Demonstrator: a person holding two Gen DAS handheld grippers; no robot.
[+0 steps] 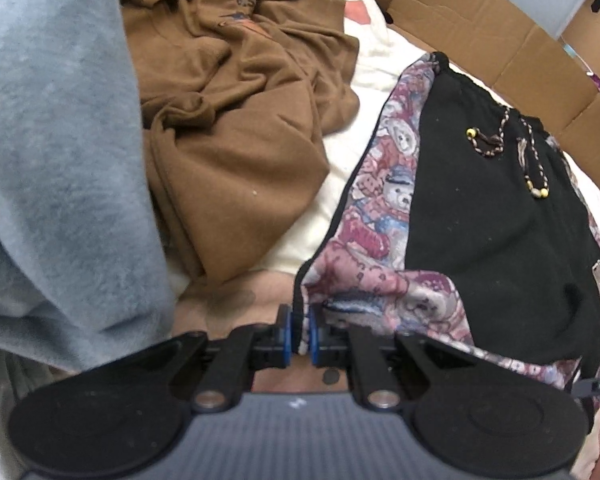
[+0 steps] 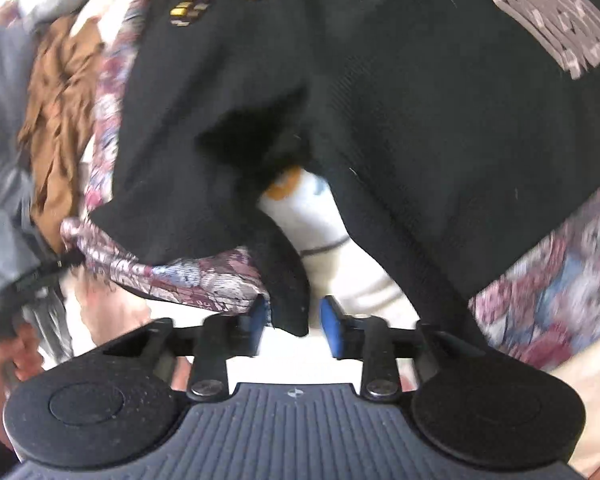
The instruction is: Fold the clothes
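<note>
Black shorts (image 1: 476,216) with teddy-bear print side panels and a beaded drawstring lie on the cream bed sheet (image 1: 332,208). My left gripper (image 1: 301,332) is shut on the hem at the shorts' patterned corner. In the right wrist view the same shorts (image 2: 340,80) fill the frame, with a grey patch at the top right. My right gripper (image 2: 294,320) stands open. A black fold of the hem hangs between its blue pads (image 2: 332,324), against the left one and apart from the right one.
A crumpled brown shirt (image 1: 228,100) lies left of the shorts. A grey-blue fleece garment (image 1: 56,152) covers the left side. A flattened cardboard box (image 1: 500,44) lines the far edge of the bed. A person's hand (image 2: 4,356) shows at the lower left of the right wrist view.
</note>
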